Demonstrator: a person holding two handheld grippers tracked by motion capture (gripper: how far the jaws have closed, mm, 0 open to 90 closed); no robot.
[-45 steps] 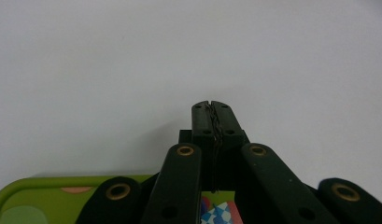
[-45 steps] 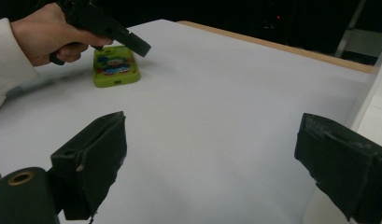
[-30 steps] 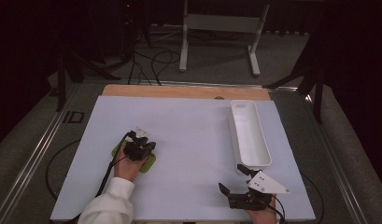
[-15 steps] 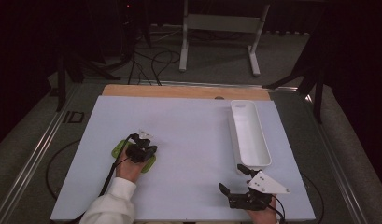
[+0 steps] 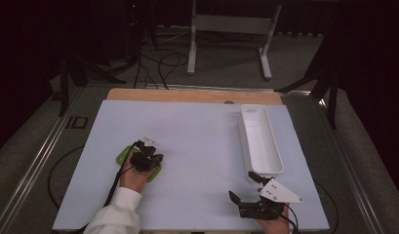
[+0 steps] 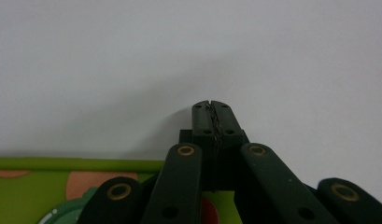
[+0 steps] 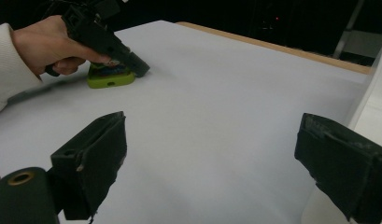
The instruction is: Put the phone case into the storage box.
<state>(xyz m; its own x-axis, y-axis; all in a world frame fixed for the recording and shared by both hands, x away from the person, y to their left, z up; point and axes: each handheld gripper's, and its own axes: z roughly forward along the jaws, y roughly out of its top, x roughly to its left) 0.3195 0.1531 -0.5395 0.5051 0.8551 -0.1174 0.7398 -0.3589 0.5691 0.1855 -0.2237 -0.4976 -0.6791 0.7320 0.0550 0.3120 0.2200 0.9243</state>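
My left gripper (image 5: pixel 154 157) is shut with nothing between its jaws, its tips (image 6: pixel 211 109) down on the white table top just past the edge of a flat green object (image 5: pixel 123 156). The green object (image 6: pixel 39 191) carries orange and red markings and lies partly under the gripper and hand. In the right gripper view the left gripper (image 7: pixel 139 69) leans over that green object (image 7: pixel 109 77). My right gripper (image 5: pixel 242 186) stands open near the table's front right, its jaws (image 7: pixel 216 140) wide apart over bare surface, holding nothing.
A long white tray (image 5: pixel 259 141) lies lengthwise at the right, its near end close to the right gripper; its wall (image 7: pixel 375 102) shows at that view's right edge. A wooden strip (image 5: pixel 187 95) borders the table's far edge. Cables and stand legs sit on the floor beyond.
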